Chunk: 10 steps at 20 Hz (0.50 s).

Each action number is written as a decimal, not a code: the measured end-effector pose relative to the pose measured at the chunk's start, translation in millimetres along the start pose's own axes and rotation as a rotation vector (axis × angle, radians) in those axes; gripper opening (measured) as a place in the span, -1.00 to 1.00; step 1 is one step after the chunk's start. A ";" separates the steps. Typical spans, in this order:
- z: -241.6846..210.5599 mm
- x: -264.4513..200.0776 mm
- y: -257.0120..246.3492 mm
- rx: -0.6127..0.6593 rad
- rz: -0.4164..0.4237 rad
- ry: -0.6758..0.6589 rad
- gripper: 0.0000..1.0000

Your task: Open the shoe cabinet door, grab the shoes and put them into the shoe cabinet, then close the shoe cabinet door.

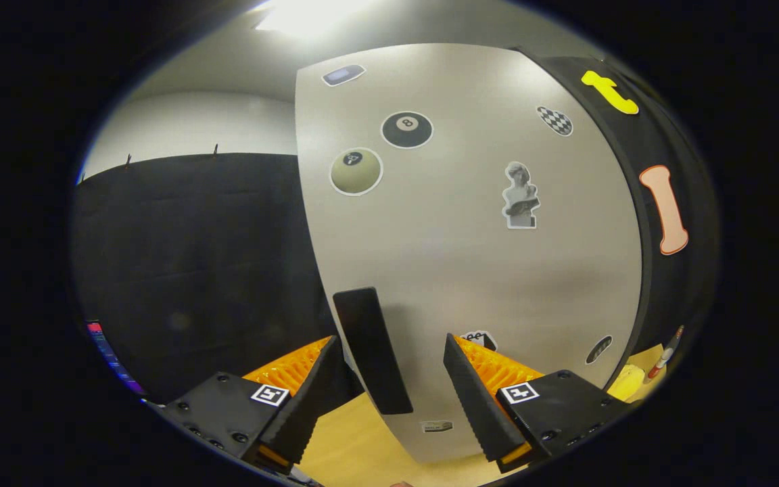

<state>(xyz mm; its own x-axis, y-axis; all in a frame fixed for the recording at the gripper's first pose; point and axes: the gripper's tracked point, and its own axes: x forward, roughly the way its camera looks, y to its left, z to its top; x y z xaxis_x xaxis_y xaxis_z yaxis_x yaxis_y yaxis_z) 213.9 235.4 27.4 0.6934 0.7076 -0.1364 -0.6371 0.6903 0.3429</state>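
Right ahead stands the cabinet door (457, 270), a pale grey panel dotted with stickers, its dark upright handle (372, 352) near the door's left edge. The tongs (389, 399) are spread wide, with the handle in the gap between the fingers and neither finger pressing on it. Left of the door's edge is open room before the dark cloth wall (193, 270). The tan table (356, 446) lies below.

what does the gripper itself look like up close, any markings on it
The gripper has two wedge-shaped fingers with ribbed, serrated inner faces. Each sits on a black block fastened with screws and carrying a small square black-and-white tag. Orange ridged parts show behind the fingers.
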 end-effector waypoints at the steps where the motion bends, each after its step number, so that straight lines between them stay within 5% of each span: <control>1: 0.0 -4.1 -1.1 -0.010 -0.011 -0.002 0.95; 10: 32.6 -108.8 -57.5 -0.105 -0.185 -0.097 0.95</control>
<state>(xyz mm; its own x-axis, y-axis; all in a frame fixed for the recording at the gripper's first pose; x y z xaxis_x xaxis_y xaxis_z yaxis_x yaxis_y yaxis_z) 186.1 113.7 52.8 0.8276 0.5530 -0.0962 -0.5238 0.8225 0.2215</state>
